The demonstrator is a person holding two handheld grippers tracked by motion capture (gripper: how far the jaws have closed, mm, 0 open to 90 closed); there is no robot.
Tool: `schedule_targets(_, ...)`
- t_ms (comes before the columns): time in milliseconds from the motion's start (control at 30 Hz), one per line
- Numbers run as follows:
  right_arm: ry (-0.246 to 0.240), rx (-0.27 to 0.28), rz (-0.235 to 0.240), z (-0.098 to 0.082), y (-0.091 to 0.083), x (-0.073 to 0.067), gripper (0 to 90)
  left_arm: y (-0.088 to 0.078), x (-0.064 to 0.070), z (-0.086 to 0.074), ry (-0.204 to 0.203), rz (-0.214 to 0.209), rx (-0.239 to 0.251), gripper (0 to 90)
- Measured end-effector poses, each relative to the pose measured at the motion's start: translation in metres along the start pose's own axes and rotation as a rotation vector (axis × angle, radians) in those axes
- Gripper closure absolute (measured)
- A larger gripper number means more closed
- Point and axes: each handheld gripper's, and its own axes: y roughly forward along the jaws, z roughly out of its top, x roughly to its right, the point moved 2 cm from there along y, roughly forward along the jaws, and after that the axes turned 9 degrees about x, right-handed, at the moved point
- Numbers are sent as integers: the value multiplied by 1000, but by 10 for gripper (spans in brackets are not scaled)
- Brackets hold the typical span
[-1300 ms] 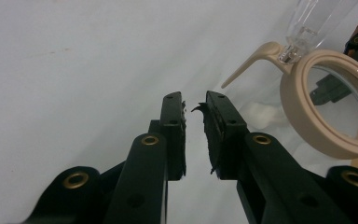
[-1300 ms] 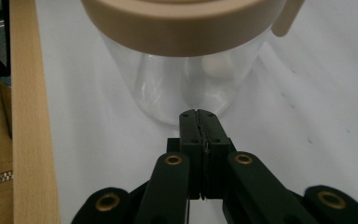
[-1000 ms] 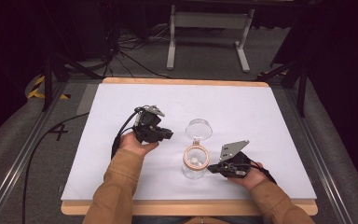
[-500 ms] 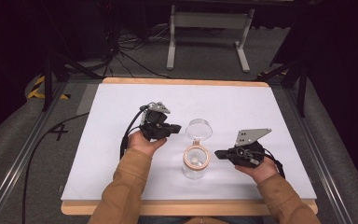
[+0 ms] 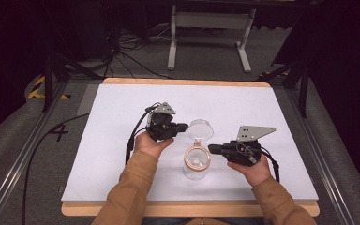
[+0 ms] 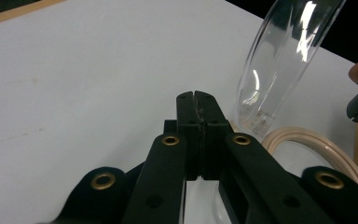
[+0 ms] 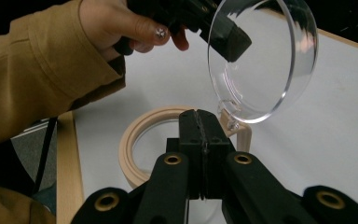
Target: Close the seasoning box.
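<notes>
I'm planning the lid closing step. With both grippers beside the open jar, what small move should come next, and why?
Probably bring the left gripper up behind the clear hinged lid and nudge it down toward the tan rim. The lid stands open, the jar sits upright between both grippers, and both sets of jaws are shut and empty, so a push suits better than a grasp. The right gripper could steady the rim.

Both forearms come in from the near edge in tan sleeves, angled slightly inward. The left hand (image 5: 151,143) holds the left claw (image 5: 183,126) with its tips pointing toward the person's right; in the left gripper view its jaws are pressed together with nothing between them. The right hand (image 5: 249,168) holds the right claw (image 5: 212,149) pointing toward the person's left, the grey three-cornered plate (image 5: 253,132) on top. Its jaws also meet, empty, in the right gripper view. The two claws sit near each other, apart.
</notes>
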Motion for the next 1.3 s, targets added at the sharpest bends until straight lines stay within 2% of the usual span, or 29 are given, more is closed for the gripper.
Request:
schedule_targets(133, 20, 23, 6, 1, 2, 0, 899, -2, 1, 0, -8, 0, 12, 895)
schedule_targets(333, 15, 23, 14, 2, 5, -1, 899, -4, 4, 0, 27, -31, 17, 890)
schedule_targets(533, 18, 29, 20, 3, 6, -2, 898, -6, 7, 0, 37, -53, 26, 890)
schedule_targets(567, 23, 32, 21, 3, 5, -2, 898, -6, 9, 0, 50, -66, 16, 891)
schedule_targets(600, 23, 34, 23, 3, 5, -1, 898, -6, 9, 0, 60, -58, 19, 892)
schedule_targets(733, 26, 37, 29, 4, 4, -2, 898, -7, 11, 0, 55, -64, 14, 892)
schedule_targets(1300, 24, 43, 45, 7, 0, -6, 898, -14, 17, 2, 97, -100, -40, 881)
